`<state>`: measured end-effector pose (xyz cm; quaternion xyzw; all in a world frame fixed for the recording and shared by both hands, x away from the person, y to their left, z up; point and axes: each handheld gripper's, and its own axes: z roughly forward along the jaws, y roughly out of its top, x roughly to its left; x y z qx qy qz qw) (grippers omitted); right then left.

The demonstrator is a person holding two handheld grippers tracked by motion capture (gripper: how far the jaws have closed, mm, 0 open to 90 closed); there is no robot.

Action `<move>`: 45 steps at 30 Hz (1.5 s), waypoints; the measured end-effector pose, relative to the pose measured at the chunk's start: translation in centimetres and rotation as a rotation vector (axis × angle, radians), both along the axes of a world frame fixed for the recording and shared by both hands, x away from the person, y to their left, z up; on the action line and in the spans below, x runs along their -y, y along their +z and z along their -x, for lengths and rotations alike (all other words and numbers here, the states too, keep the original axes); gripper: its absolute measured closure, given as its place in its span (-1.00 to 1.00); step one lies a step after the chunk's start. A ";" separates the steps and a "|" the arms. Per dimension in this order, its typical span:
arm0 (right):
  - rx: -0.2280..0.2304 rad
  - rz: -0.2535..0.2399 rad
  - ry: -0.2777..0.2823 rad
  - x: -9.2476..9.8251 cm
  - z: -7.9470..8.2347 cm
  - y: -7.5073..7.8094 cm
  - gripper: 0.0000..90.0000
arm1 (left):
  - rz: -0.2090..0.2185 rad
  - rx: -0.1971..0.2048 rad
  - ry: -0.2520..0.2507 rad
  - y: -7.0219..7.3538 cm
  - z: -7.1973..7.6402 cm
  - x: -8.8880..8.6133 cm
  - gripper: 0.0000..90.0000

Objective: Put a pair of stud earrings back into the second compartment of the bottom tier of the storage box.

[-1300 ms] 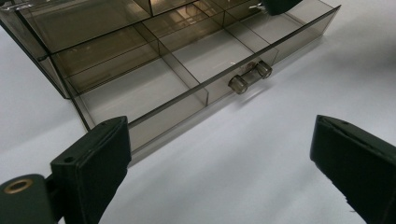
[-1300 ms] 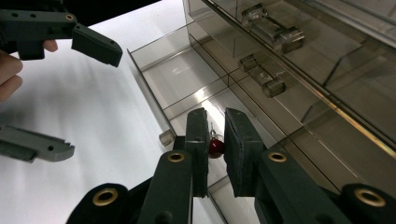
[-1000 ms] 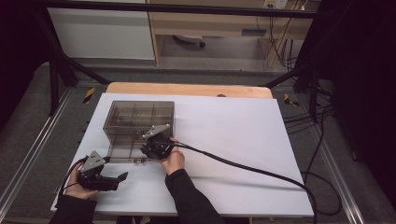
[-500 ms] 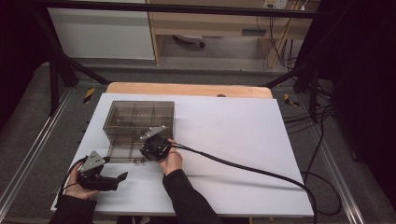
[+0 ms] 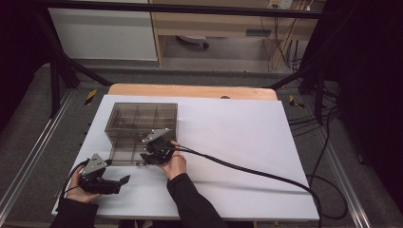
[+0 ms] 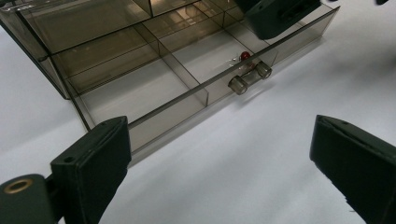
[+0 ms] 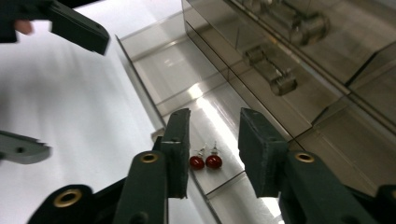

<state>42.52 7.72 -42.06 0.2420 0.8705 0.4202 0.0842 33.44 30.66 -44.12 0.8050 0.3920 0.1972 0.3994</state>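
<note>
The right gripper (image 7: 212, 154) has just opened its fingers partway, leaving 2 red earrings (image 7: 206, 162) lying free in the pulled-out drawer (image 6: 140, 95) (drop-off apparently done). The left gripper (image 6: 219, 172) hovers over the table (image 5: 228, 133), fingers wide and empty.

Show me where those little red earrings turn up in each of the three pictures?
High view: too small to make out; the right claw hangs over the open drawer that holds them.
Left gripper view: a red bead of the red earrings lies in the drawer compartment behind the drawer handle.
Right gripper view: both lie on the drawer floor between the claw's jaws, untouched.
Shared landmark: the drawer handle.
</note>
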 end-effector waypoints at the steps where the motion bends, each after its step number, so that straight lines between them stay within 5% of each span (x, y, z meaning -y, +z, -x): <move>1: 0.003 -0.005 0.001 0.0 0.1 0.2 0.36 | 0.001 0.000 0.000 0.0 0.0 0.0 -0.88; 21: 0.039 -0.035 -0.018 3.5 2.3 3.3 -0.32 | 0.000 0.000 -0.001 0.0 0.0 0.0 -0.88; 35: 0.060 -0.012 -0.124 7.5 3.1 4.3 -0.87 | -0.001 0.000 0.000 0.0 0.0 0.1 -0.88; 45: 0.052 -0.006 -0.177 10.3 2.8 4.2 -0.99 | 0.000 -0.001 0.000 0.0 0.0 0.1 -0.88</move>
